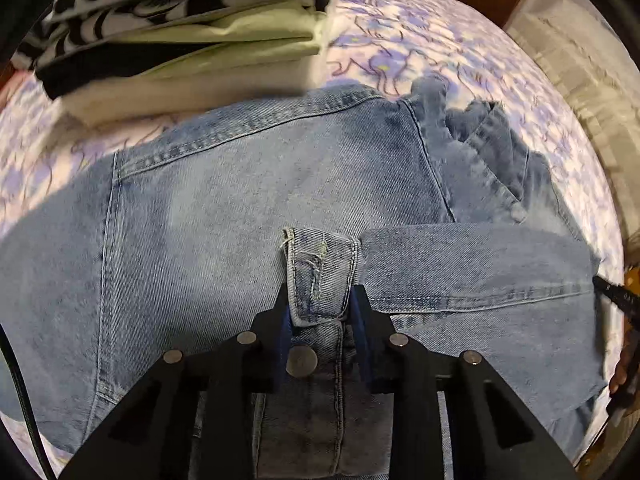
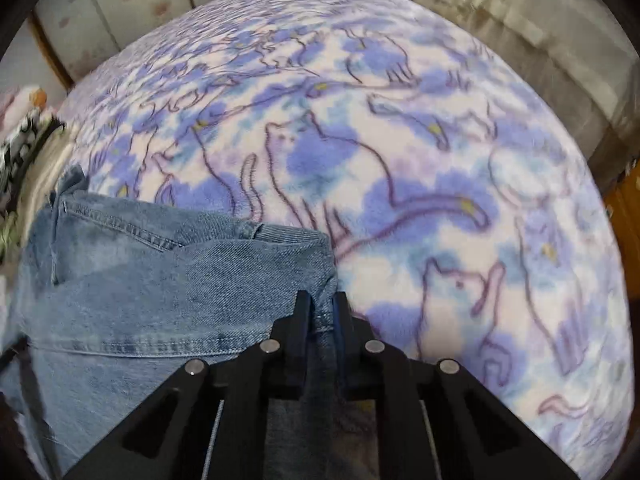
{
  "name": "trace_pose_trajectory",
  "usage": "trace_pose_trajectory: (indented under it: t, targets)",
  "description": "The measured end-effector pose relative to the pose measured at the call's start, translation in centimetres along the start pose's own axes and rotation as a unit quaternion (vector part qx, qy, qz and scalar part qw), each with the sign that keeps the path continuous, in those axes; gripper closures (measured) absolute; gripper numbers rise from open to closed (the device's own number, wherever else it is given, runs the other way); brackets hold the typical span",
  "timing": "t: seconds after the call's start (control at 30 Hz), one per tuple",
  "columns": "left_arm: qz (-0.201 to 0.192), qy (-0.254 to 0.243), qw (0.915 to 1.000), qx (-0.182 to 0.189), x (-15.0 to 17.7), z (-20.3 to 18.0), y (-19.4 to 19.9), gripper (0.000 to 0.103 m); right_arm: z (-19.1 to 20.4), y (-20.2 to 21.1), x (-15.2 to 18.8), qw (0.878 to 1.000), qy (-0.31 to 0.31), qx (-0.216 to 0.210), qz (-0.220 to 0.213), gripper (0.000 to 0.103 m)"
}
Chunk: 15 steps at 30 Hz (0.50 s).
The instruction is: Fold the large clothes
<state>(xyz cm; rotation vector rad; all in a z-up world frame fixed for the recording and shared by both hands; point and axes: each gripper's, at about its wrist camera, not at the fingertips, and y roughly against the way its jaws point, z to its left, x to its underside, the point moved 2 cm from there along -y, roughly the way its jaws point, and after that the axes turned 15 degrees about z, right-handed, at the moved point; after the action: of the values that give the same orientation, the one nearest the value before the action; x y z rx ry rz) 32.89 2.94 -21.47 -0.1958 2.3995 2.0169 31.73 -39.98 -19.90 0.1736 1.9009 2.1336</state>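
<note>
Jeans (image 1: 248,200): spread on the cat-print blanket (image 2: 440,140), folded pile (image 1: 180,40) at 11 o'clock
Left gripper (image 1: 320,300): jaws narrowed, pinching the waistband tab
Right gripper (image 2: 320,304): jaws nearly closed, clamping the denim edge

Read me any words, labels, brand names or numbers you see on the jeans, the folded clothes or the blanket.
No readable text anywhere.
Blue denim jeans: only stitching and a plain metal button; any marking on it is too small to read.
Stack of folded clothes: a black-and-white pattern on top, no letters.
Purple and white cat-print fleece blanket: drawn cat outlines only, no words.
</note>
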Motion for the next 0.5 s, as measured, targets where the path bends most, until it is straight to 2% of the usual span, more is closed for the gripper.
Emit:
trace_pose_trajectory:
  t: [0.07,0.1,0.13,0.23,0.37,0.5]
  targets:
    - [0.003,0.003,0.9999,0.012,0.5,0.4,0.9,0.063,-0.5,1.4,0.8,0.999,-0.01,-0.028,0.013,0.086]
    - [0.009,0.004,0.9997,0.022,1.0,0.6,1.3,0.043,-0.7,2.3,1.7,0.999,-0.004,-0.039,0.019,0.085]
    - [0.01,0.005,0.9995,0.028,1.5,0.9,1.5,0.036,-0.6,2.9,2.5,0.999,0.003,-0.041,0.022,0.081]
    - [0.007,-0.005,0.9993,0.036,3.9,1.8,2.5,0.036,-0.4,5.2,6.8,0.998,0.047,-0.033,0.033,0.075]
    - [0.019,-0.009,0.999,0.041,6.4,3.2,2.0,0.036,-0.1,6.8,11.4,0.995,0.082,-0.035,0.048,0.075]
    - [0.01,-0.011,0.9991,0.039,7.5,3.0,1.7,0.036,0.7,6.9,13.7,0.992,0.115,-0.008,0.045,0.075]
